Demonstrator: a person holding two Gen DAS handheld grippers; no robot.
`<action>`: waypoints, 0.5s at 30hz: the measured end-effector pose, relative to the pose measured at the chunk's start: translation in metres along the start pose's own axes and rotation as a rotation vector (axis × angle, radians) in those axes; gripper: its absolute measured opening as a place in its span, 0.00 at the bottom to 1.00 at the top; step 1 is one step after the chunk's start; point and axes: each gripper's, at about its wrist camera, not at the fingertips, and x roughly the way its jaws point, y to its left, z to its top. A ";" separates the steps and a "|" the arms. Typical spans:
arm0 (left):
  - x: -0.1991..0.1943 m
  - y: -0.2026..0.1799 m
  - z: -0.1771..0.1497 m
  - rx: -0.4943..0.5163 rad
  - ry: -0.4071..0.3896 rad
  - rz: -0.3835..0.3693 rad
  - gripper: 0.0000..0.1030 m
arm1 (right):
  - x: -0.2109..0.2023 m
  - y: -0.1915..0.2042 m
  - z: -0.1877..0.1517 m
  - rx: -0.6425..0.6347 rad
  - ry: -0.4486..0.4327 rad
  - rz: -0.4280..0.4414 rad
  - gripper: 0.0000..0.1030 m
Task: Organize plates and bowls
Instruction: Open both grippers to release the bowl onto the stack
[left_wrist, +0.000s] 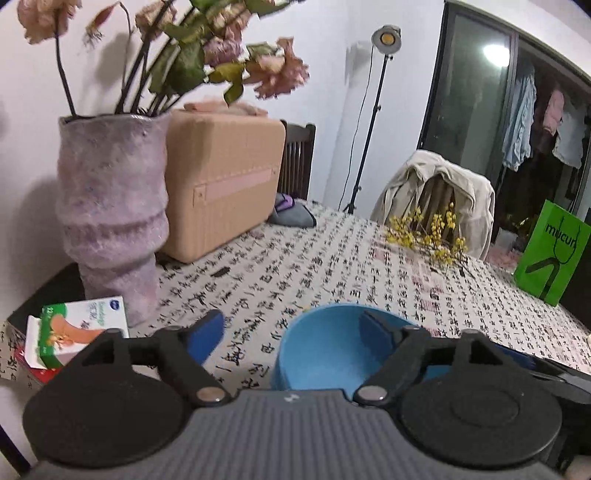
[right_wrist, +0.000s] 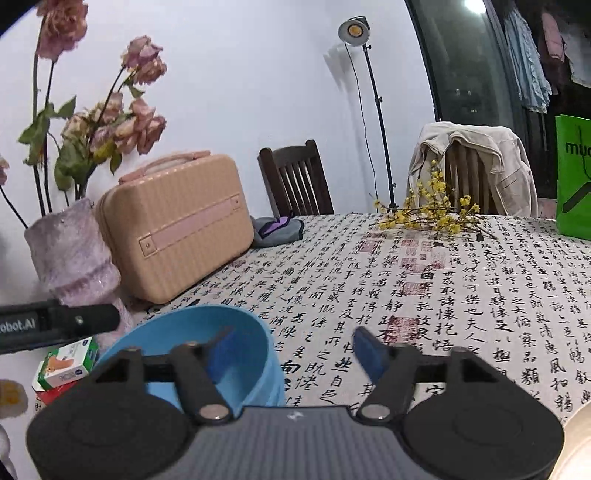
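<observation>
Release step: both left gripper (left_wrist: 291, 332) and right gripper (right_wrist: 293, 345) jaws apart around blue bowl (left_wrist: 317, 350) rim on worktop (right_wrist: 443, 277); next, backing clear, probably.

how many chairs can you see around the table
2. A dark wooden chair stands at the table's far side behind the tan case; another chair, draped with a beige jacket, stands further right. Others may be out of view.
</observation>
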 end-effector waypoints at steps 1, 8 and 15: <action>-0.003 0.002 -0.001 -0.002 -0.009 -0.006 1.00 | -0.004 -0.002 -0.001 -0.002 -0.008 0.000 0.92; -0.020 0.008 -0.019 -0.020 -0.043 -0.052 1.00 | -0.037 -0.011 -0.017 -0.039 -0.038 -0.025 1.00; -0.040 0.012 -0.044 -0.042 -0.090 -0.088 1.00 | -0.065 -0.019 -0.033 -0.047 -0.036 -0.032 1.00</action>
